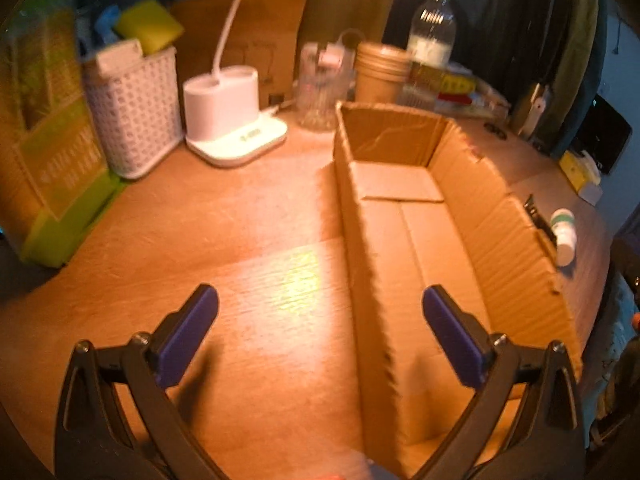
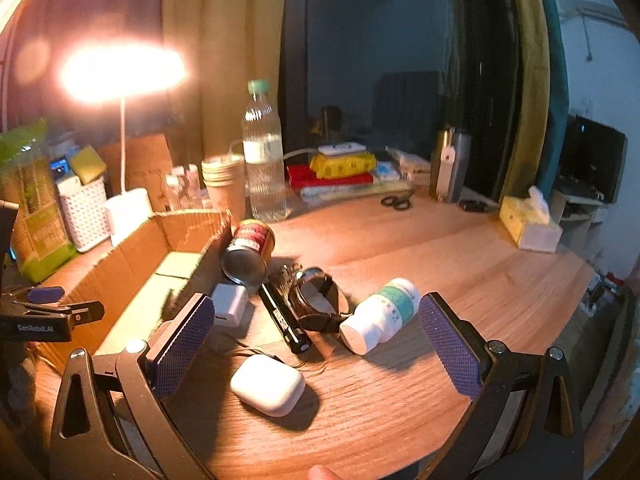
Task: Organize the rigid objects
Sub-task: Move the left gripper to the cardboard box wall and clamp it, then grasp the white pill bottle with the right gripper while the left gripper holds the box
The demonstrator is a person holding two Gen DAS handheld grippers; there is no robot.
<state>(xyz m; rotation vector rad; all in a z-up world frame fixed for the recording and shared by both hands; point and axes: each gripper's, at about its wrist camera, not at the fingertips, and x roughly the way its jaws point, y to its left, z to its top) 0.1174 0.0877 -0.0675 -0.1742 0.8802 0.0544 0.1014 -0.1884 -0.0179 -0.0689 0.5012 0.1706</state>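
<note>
An open cardboard box (image 1: pixel 404 216) lies on the wooden table, empty inside; it also shows in the right wrist view (image 2: pixel 160 248). My left gripper (image 1: pixel 320 320) is open and empty, straddling the box's near left wall. My right gripper (image 2: pixel 312 332) is open and empty above a white earbud case (image 2: pixel 267 385). Beyond it lie a white pill bottle (image 2: pixel 380 315), a brown watch (image 2: pixel 320 300), a black pen-like stick (image 2: pixel 284 320), a white charger (image 2: pixel 229 305) and a tipped red can (image 2: pixel 250 256). The pill bottle shows right of the box (image 1: pixel 565 236).
A white desk lamp (image 1: pixel 228 120), a white basket (image 1: pixel 132 108), a green box (image 1: pixel 48 152), paper cups (image 1: pixel 380 76), a glass (image 1: pixel 320 92) and a water bottle (image 2: pixel 264 160) stand behind the box. Scissors (image 2: pixel 396 202) and a tissue box (image 2: pixel 528 224) sit far right.
</note>
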